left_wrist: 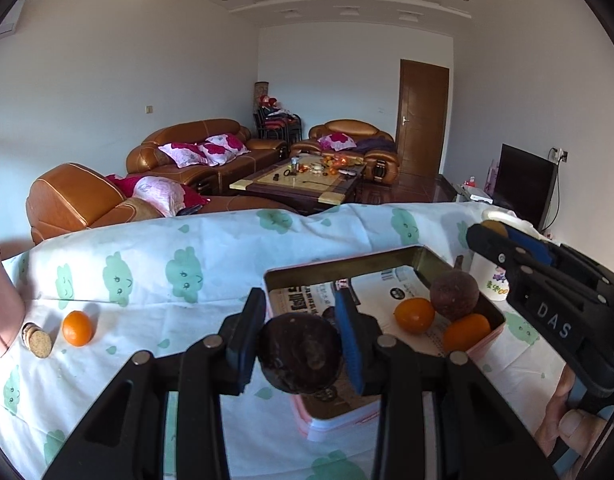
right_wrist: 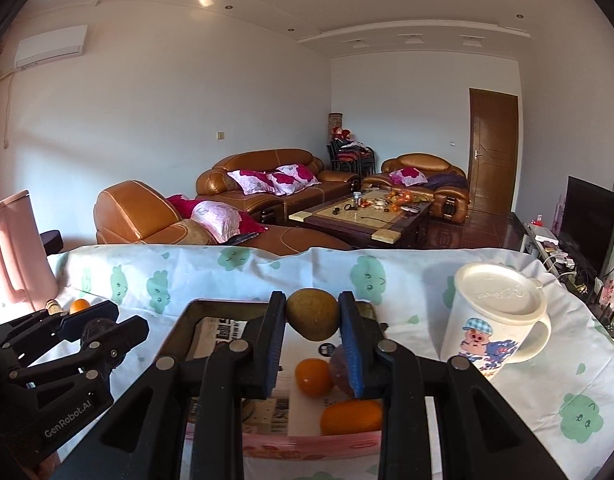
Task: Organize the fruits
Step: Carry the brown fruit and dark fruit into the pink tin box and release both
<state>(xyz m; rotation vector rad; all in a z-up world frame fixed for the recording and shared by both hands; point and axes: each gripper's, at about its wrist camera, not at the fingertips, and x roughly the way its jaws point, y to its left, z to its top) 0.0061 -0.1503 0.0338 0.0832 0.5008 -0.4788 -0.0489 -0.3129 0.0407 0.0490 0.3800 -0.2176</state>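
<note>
Far left, a loose orange (left_wrist: 77, 328) is sitting on the tablecloth (left_wrist: 211, 280). The left gripper (left_wrist: 301, 330) is clamping a dark passion fruit (left_wrist: 300, 354) over the tin's (left_wrist: 489, 314) near corner; the right gripper (right_wrist: 313, 330) is squeezing a brown kiwi (right_wrist: 313, 314) above the tin's far rim.

A dark purple-brown passion fruit (left_wrist: 300, 354), wrinkled and round, is held off the table between the left gripper's fingers (left_wrist: 349, 338), over the near left corner of the pink tin box (left_wrist: 493, 326). A tan-brown kiwi (right_wrist: 313, 314) is held between the right gripper's fingers (right_wrist: 349, 344) above the box. Inside the box lie another dark passion fruit (left_wrist: 454, 290) and two small oranges (left_wrist: 414, 315), (left_wrist: 466, 333), close together. One more orange (left_wrist: 77, 328) sits alone on the table, well to the left.
</note>
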